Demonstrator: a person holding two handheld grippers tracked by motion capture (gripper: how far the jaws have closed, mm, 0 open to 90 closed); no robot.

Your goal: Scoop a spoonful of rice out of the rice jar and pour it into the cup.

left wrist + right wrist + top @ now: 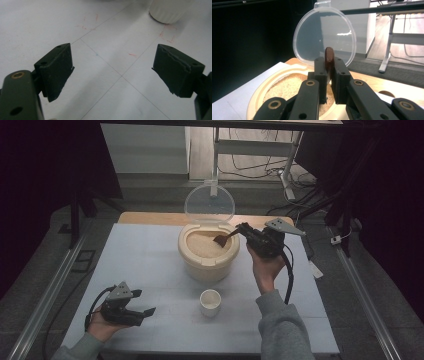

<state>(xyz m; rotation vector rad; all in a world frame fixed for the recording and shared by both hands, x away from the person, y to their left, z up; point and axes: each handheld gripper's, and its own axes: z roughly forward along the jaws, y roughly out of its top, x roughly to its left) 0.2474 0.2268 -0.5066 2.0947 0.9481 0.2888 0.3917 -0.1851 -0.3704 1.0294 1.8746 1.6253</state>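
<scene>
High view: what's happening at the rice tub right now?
A person holds a gripper in each hand. The right gripper is shut on a brown scoop, holding it over the rice in the cream container, whose clear lid stands open behind. The left gripper rests open near the table's front left, holding nothing. A small white cup stands in front of the container; whether it holds anything is unclear.

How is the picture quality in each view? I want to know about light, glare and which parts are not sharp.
High view: the table is evenly lit, with dark surroundings. Left gripper view: bright and washed out; the white cup at the top edge is soft, and the left gripper is sharper. Right gripper view: a small glare streak sits on the clear lid; the brown scoop and the right gripper are slightly blurred.
</scene>
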